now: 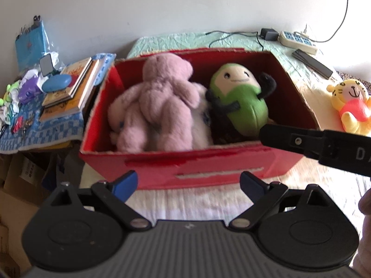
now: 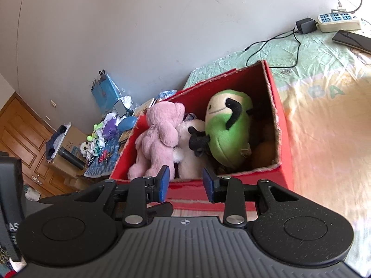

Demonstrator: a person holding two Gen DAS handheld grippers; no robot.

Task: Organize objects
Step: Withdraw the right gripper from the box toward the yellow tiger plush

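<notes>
An open red cardboard box (image 1: 185, 166) (image 2: 284, 150) stands on the bed. Inside it a pink plush bear (image 1: 160, 97) (image 2: 160, 134) lies on the left, and a green plush with black arms (image 1: 241, 95) (image 2: 225, 129) on the right. A white plush (image 1: 201, 125) (image 2: 192, 153) is wedged between them. My left gripper (image 1: 189, 180) is open wide and empty, in front of the box's near wall. My right gripper (image 2: 185, 178) is open with a narrow gap, nothing between its blue pads, near the box's front edge. A yellow tiger plush (image 1: 350, 106) lies on the bed right of the box.
Left of the box, a side table with a blue cloth (image 1: 46, 129) carries stacked books (image 1: 69, 92) and small toys. A power strip (image 1: 296, 40) (image 2: 338, 22), a charger and a phone (image 2: 352, 39) lie at the bed's far end. Cardboard boxes (image 2: 69, 153) stand on the floor.
</notes>
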